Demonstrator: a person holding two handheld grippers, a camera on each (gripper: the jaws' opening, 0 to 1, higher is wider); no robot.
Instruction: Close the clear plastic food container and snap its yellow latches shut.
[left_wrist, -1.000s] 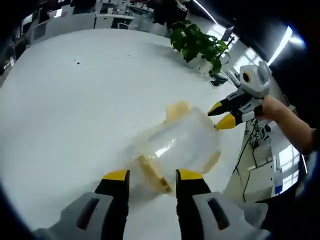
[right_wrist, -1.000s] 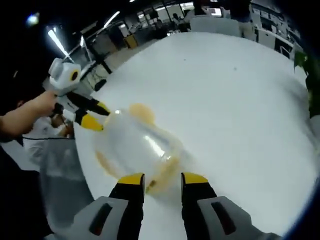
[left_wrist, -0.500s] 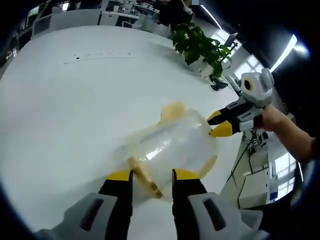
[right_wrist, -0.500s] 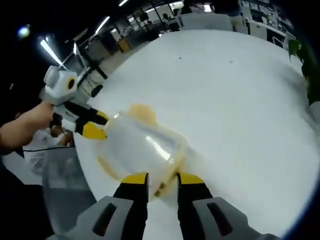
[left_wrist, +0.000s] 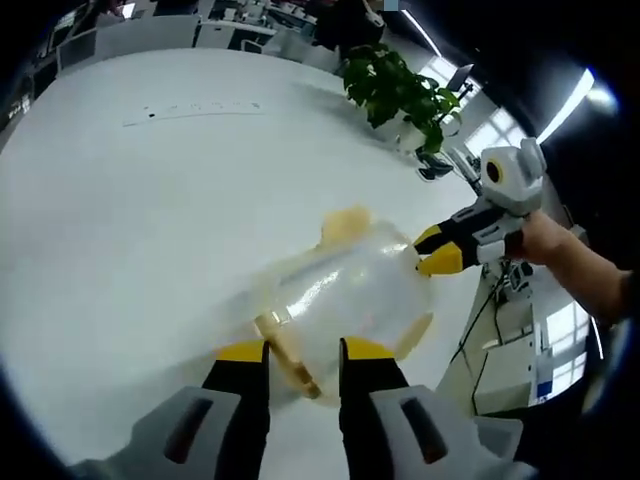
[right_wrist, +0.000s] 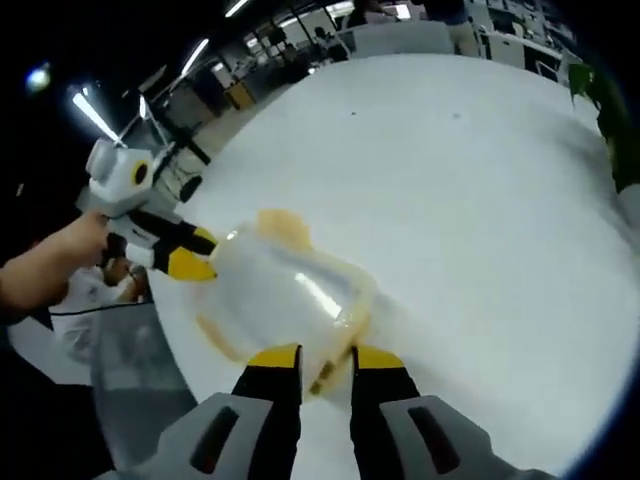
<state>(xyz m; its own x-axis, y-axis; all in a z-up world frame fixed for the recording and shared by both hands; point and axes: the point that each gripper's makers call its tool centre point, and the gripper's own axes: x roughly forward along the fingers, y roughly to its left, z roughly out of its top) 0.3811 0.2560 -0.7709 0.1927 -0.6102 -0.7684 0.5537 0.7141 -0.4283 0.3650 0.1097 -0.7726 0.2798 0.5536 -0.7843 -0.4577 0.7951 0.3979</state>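
Observation:
A clear plastic container (left_wrist: 345, 295) with yellow latches lies on the white table (left_wrist: 140, 200). My left gripper (left_wrist: 303, 352) has its jaws pressed around the near yellow latch (left_wrist: 288, 356). From the right side of this view, my right gripper (left_wrist: 432, 252) grips the container's opposite end. In the right gripper view, the container (right_wrist: 285, 295) is just ahead, and my right gripper (right_wrist: 326, 358) is shut on the yellow latch (right_wrist: 322, 378) at its near edge. My left gripper (right_wrist: 195, 252) holds the far end. Another yellow latch (right_wrist: 280, 222) sticks out on the side.
A potted green plant (left_wrist: 395, 85) stands near the table's far edge. The table's rim (left_wrist: 470, 330) runs close behind the container. Desks and chairs (right_wrist: 400, 40) lie beyond the table. A person's hand (right_wrist: 60, 255) holds the left gripper.
Both grippers' jaws have narrowed around the latches. The container has stayed roughly in place, and both views have shifted only slightly.

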